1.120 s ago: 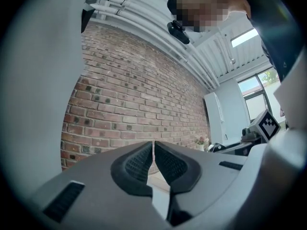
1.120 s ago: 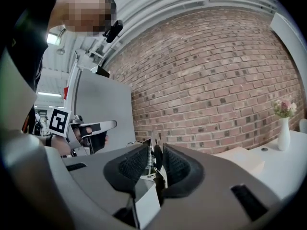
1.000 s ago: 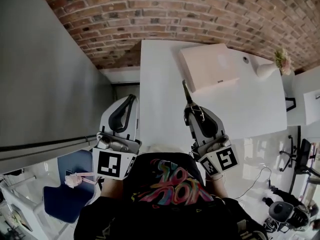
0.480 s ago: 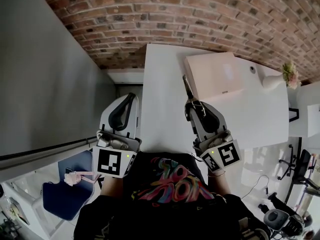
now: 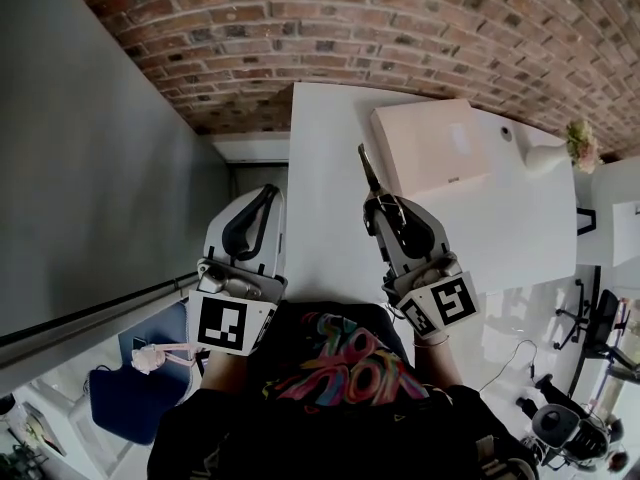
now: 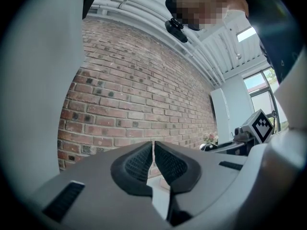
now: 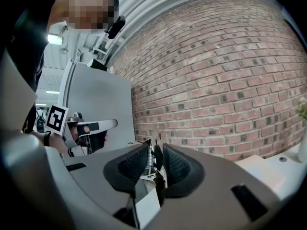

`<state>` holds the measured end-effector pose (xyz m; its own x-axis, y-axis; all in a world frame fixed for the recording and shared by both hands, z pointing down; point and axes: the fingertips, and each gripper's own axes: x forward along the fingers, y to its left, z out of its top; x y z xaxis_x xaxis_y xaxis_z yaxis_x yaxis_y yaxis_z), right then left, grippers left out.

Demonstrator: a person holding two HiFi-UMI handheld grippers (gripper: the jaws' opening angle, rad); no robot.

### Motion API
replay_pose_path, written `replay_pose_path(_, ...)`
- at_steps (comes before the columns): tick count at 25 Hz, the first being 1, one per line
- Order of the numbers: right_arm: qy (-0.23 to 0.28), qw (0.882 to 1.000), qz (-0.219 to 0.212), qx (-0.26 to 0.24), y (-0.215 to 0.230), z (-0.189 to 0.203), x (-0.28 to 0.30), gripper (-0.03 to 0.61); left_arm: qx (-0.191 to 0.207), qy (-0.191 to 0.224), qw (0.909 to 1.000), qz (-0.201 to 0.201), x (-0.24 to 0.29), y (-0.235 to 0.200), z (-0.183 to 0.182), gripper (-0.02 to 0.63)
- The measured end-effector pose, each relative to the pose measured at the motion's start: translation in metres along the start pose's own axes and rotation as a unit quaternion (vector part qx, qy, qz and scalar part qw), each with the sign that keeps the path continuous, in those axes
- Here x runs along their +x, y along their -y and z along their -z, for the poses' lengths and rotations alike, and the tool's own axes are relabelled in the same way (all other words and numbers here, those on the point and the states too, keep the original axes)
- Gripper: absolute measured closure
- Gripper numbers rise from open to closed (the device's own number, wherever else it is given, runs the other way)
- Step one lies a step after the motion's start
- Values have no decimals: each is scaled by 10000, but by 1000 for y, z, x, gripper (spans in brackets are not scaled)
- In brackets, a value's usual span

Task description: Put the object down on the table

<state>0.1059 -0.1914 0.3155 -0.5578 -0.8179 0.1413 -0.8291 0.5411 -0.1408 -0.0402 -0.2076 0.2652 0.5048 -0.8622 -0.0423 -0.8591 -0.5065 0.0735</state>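
Note:
My right gripper (image 5: pixel 376 204) is held above the near part of the white table (image 5: pixel 322 228), shut on a thin dark metal tool (image 5: pixel 367 171) that sticks out forward past the fingertips. In the right gripper view the tool (image 7: pixel 152 158) shows a small spring and metal arms clamped between the black pads. My left gripper (image 5: pixel 266 192) hovers off the table's left edge, shut with nothing between its pads (image 6: pixel 142 160). Its jaws (image 6: pixel 153 150) point toward the brick wall.
A flat pale box (image 5: pixel 435 148) lies on the table ahead of the right gripper. A white vase with flowers (image 5: pixel 570 140) stands at the far right. A grey partition (image 5: pixel 90 168) runs along the left, a blue chair (image 5: pixel 120 393) below it.
The right gripper with the tool has edged slightly forward and left. The head camera shifted a little. The left gripper has hardly moved.

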Motion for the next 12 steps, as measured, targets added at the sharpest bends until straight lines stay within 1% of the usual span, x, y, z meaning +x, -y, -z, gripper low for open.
replay_pose_path(3, -35, 9998, -69, -161, -8, 1, 13, 465, -9, -32, 10000, 46, -1, -3, 6, 580)
replay_pose_path(6, -239, 9989, -174, -355, -12, 16, 21, 465, -119, -64, 9999, 40, 0, -5, 13, 580)
replay_pose_path(8, -271, 9986, -239, -396, -15, 22, 29, 465, -149, -87, 9998, 59, 0, -4, 18, 580)
replay_pose_path(9, -347, 9981, -281, -424, -15, 29, 32, 465, -160, -115, 9998, 68, 0, -3, 21, 580)
replay_pose_path(12, -784, 9944, -421, -569, -14, 61, 37, 465, -197, -212, 9995, 83, 0, 1, 29, 580)
